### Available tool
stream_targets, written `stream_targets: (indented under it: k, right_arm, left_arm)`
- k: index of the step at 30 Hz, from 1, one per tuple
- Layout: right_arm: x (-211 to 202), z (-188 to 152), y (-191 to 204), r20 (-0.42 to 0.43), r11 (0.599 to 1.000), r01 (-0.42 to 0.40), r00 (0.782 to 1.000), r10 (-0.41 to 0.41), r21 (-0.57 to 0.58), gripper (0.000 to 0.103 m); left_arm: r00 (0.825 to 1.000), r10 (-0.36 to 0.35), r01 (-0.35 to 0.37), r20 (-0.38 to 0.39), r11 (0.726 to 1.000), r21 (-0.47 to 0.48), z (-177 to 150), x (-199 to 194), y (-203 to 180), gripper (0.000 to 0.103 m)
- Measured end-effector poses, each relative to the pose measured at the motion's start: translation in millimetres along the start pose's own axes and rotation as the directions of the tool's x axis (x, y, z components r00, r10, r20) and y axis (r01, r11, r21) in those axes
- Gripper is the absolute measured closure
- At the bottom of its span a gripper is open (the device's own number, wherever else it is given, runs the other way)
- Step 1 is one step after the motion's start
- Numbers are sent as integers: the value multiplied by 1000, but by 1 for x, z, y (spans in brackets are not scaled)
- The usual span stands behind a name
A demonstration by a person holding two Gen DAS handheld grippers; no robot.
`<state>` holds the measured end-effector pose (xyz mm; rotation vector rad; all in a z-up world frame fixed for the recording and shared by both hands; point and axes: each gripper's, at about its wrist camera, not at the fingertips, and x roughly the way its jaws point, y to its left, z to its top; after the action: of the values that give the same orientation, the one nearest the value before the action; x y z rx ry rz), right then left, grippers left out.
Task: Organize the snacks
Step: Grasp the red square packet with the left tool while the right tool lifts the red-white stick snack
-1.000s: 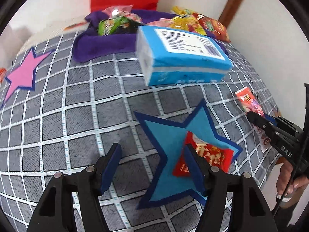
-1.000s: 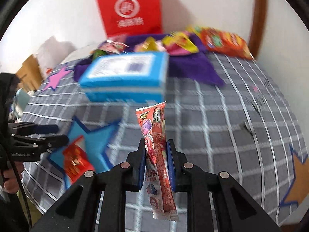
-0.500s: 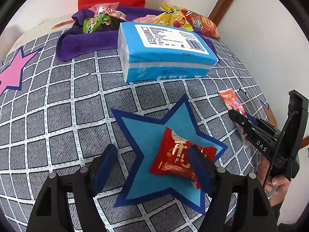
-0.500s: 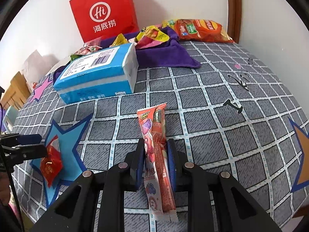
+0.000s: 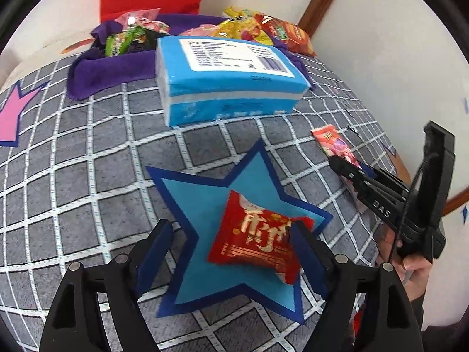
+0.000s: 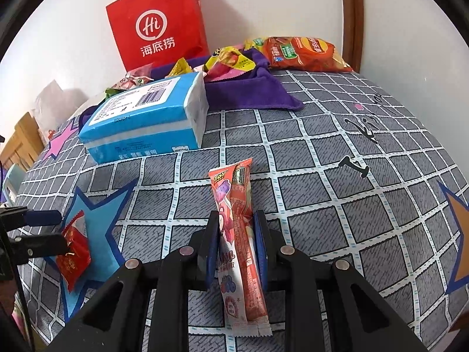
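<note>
My left gripper (image 5: 231,243) is open, its jaws wide around a red snack packet (image 5: 255,240) that lies on a blue felt star (image 5: 222,205). The right finger touches the packet's edge. My right gripper (image 6: 236,239) is shut on a long pink and red snack stick packet (image 6: 237,228), held upright above the checked cloth. The packet and right gripper also show in the left wrist view (image 5: 337,146) at the right. The red packet (image 6: 73,252) and star (image 6: 96,205) show at the left of the right wrist view.
A blue tissue pack (image 5: 228,79) lies past the star. Behind it a purple cloth (image 5: 108,67) holds several snacks, with a red paper bag (image 6: 158,23) against the wall and an orange chip bag (image 6: 302,52) at the back right. An orange star (image 6: 460,231) lies right.
The left gripper has come closer to the red packet, which now lies between its open jaws. The right gripper keeps hold of the stick packet and has shifted a little.
</note>
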<state>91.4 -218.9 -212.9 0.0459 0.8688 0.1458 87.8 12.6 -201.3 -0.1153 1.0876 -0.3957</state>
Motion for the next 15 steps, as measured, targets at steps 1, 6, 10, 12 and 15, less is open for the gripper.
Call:
stream_targets:
  k: [1,6,10,12,15]
  right_arm:
    - [0,0,0,1,1000,0,1000,0,0,81]
    - [0,0,1,-1,1000,4,1000,-4,-8,80]
    - [0,0,1,-2,1000,1,1000,-1,-17,78]
    - [0,0,1,-2,1000,-1,1000,1,-15,78]
    - [0,0,1,-2,1000,-6,1000,6,-9,78]
  left_arm:
    - [1000,-10,10,-4,1000,6,-1,1,-2,22]
    - [1000,-4,5,-21,997,76,-2,6,-16,22]
    - [999,19,-15,-32,992,128,0,11,-24,22]
    - [999,22,-15,-43,989,147,1,13,-27,17]
    - [998,24,-15,-54,986,166,2,16,-29,15]
